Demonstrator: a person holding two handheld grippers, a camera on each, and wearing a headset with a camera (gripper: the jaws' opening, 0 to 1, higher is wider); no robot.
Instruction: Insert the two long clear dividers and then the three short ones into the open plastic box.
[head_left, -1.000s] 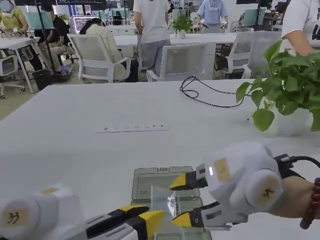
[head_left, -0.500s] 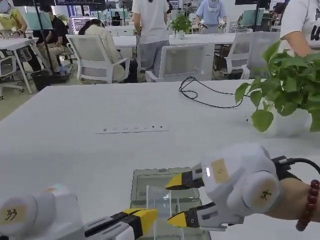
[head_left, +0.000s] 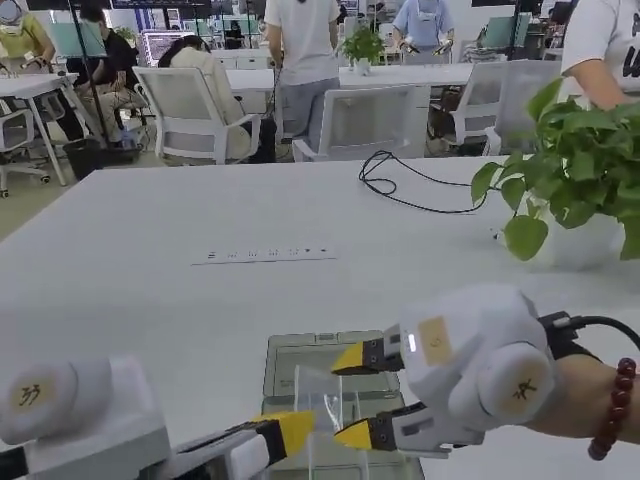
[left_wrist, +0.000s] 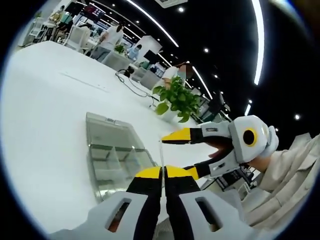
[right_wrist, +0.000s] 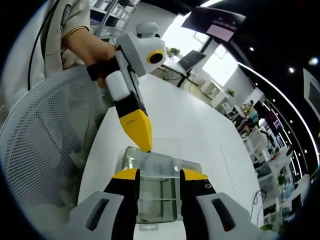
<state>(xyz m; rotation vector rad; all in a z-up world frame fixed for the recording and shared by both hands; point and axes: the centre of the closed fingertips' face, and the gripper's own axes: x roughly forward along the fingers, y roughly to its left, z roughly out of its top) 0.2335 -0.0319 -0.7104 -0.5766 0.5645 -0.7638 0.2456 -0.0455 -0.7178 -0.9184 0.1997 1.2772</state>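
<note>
1. Head view: the box (head_left: 300, 345) lies lid-back on the white surface (head_left: 150, 300), right in front of the person at the frame's bottom edge.
   - L gripper (head_left: 288, 432) is at bottom left, its yellow tip on a clear divider (head_left: 312, 405) that stands upright over the box.
   - R gripper (head_left: 348, 395) is at the right. Its jaws are spread, one tip high & one low, bracketing the sheet's right side w/o visibly touching it. Prob. it's placed there to steady or steer the sheet while the other grip carries it.
   - The plant (head_left: 570, 190) & cable (head_left: 410, 190) are well apart at back right, clear of the work.

2. Left gripper view: own jaws are pressed together on the divider's near edge, and the sheet shows edge-on as a thin line rising between the tips.
   - I'd say pinching one edge keeps it vertical, so the free end can slide down into the box's wall slots.
   - The box sits beyond, to the left. Partition lines show inside, so some dividers look already seated, but the count is unclear.
   - R gripper's jaws gape just beside the sheet.

3. Right gripper view: own jaws are wide apart w/ nothing pinched, and the box lies ahead between & beyond the tips.
   - L gripper's yellow tip points down at the box's near rim w/ the faint clear sheet at that tip.
   - Whether it's a long or a short divider, I can't tell.
</note>
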